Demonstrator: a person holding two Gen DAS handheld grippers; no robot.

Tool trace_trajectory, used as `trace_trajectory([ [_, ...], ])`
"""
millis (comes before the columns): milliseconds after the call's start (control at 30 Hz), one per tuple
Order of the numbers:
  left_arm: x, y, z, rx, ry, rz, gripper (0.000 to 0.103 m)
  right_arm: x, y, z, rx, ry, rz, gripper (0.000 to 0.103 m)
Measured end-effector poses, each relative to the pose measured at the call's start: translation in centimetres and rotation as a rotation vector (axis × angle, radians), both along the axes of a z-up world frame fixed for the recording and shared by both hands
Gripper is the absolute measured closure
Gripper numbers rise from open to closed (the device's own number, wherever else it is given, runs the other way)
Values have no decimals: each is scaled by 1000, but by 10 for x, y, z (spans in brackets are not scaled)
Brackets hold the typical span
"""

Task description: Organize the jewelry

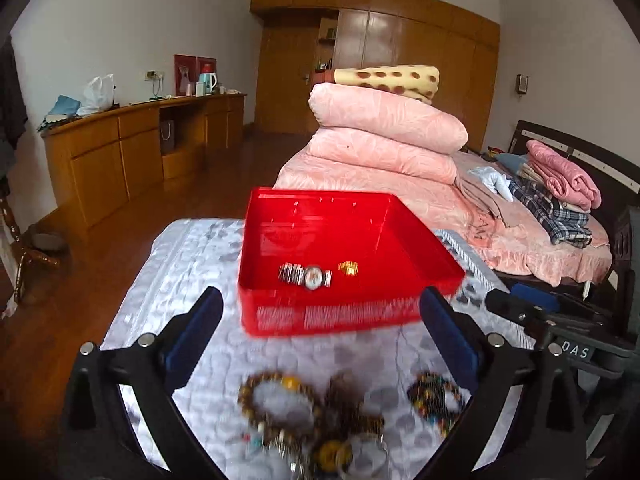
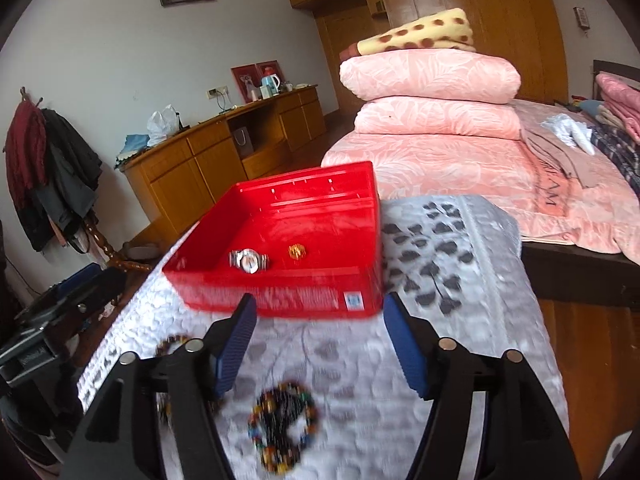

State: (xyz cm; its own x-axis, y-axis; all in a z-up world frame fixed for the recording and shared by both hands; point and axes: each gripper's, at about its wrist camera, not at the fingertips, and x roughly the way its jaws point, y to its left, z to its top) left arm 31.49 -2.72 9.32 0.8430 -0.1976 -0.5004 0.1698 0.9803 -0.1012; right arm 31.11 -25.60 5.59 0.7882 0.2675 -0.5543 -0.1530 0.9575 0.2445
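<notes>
Claws, left (image 1: 320, 328) and right (image 2: 320, 336), gape empty; red tray (image 1: 256, 240) holds one watch (image 1: 306, 276), one ring (image 1: 348, 268).

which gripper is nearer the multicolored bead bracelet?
Right. The right gripper hangs open directly over the multicolored bead bracelet, which lies between its fingers in its view. The left gripper is open too, with the bracelet off by its right finger.

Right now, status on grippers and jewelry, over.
Left gripper open, empty. Right gripper open, empty. Watch and gold ring in red tray; bead bracelets on cloth. Path clear.
</notes>
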Motion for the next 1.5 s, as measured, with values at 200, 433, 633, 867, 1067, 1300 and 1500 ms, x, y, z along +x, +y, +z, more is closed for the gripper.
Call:
trace_trajectory([
  [200, -29, 2, -13, 19, 43, 13, 6, -26, -4, -17, -7, 36, -3, 35],
  [433, -55, -11, -41, 90, 105, 18, 6, -42, 1, -34, -8, 80, 11, 35],
  [633, -67, -20, -60, 96, 154, 12, 6, -47, 1, -45, -10, 108, 15, 35],
  [867, -64, -32, -74, 115, 182, 14, 7, -49, 0, -49, -16, 114, 11, 35],
  [1067, -56, -38, -83, 116, 229, 13, 7, -46, 0, -52, -11, 119, 20, 35],
  [1300, -42, -37, -94, 95, 317, 2, 27, -44, -2, -55, 2, 122, 26, 35],
  [1500, -38, -43, -98, 112, 340, 0, 27, -42, -3, -58, 16, 129, 32, 35],
])
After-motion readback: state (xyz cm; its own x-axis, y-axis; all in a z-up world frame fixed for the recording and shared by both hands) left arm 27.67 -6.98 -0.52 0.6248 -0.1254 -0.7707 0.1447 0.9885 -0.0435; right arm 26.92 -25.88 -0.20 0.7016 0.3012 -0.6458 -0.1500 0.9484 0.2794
